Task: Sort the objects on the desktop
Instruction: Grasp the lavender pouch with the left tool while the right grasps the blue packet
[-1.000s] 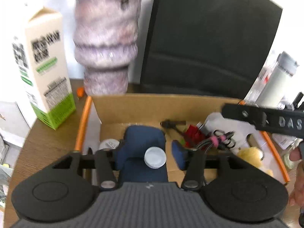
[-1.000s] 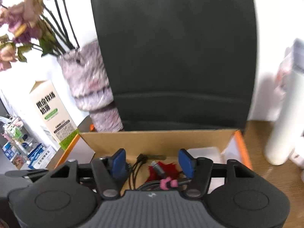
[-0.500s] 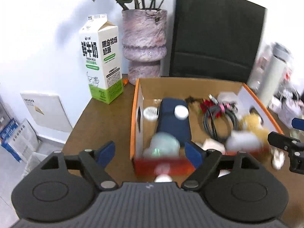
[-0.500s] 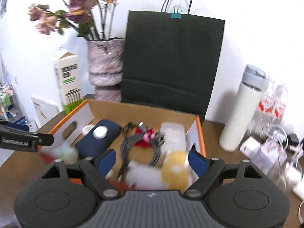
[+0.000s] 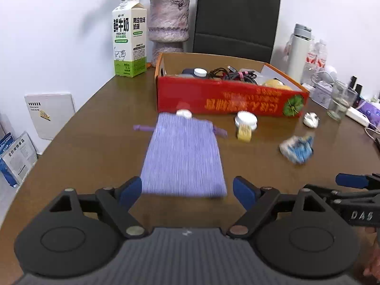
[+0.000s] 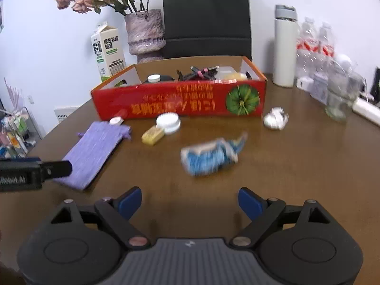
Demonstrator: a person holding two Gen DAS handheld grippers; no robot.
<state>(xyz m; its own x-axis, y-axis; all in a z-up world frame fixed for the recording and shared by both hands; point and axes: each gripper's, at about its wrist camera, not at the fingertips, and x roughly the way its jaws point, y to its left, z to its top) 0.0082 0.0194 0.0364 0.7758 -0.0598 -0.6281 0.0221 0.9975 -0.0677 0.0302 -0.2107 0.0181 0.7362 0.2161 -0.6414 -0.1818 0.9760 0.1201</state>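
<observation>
Left wrist view: flat purple woven fabric pouch (image 5: 182, 156) lies dead ahead of the left gripper (image 5: 187, 188) — long axis along the fingers, jaws apart and empty — right gripper (image 6: 190, 200) likewise spread, farther off.

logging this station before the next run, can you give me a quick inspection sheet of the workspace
surface: brown wooden table, no spills seen
job's things: red box holding cables and small items; purple pouch, yellow block, white lidded jar, blue wrapper and crumpled foil loose in front of it
clutter: milk carton, vase, black bag, white flask, glass
grippers: left gripper and right gripper both empty, jaws wide
cables: bundle inside the box
surroundings: white wall, nothing else seen
</observation>
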